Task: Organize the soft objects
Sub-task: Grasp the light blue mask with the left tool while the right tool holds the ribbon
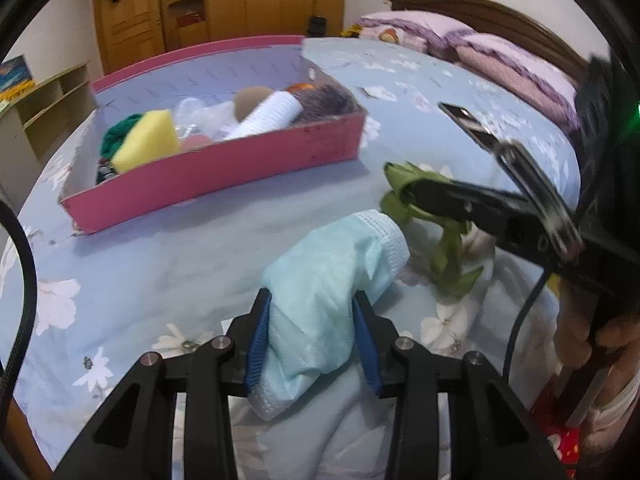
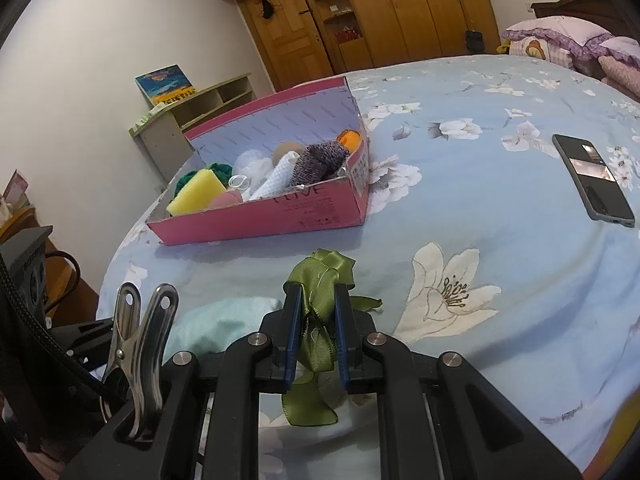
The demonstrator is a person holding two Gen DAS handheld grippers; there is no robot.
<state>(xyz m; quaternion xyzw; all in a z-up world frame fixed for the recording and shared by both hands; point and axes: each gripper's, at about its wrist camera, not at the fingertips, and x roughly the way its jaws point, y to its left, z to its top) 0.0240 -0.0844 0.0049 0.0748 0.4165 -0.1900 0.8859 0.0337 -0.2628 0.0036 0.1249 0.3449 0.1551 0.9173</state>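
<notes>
My left gripper (image 1: 314, 304) is shut on a light blue face mask (image 1: 332, 280) and holds it above the flowered bedspread. My right gripper (image 2: 318, 292) is shut on a bunched green ribbon (image 2: 320, 280); in the left wrist view the ribbon (image 1: 404, 192) and the right gripper (image 1: 408, 196) are just right of the mask. A pink cardboard box (image 1: 224, 172) stands further back on the bed, also in the right wrist view (image 2: 260, 220). It holds a yellow sponge (image 1: 148, 144), a white roll (image 1: 268, 116), purple knit fabric (image 2: 320, 162) and other soft items.
A black phone (image 2: 592, 178) lies on the bedspread (image 2: 480, 208) to the right. Purple pillows (image 1: 500, 56) and a dark headboard are at the far right. A wooden wardrobe (image 2: 360, 16) and a low shelf (image 2: 192, 108) stand beyond the bed.
</notes>
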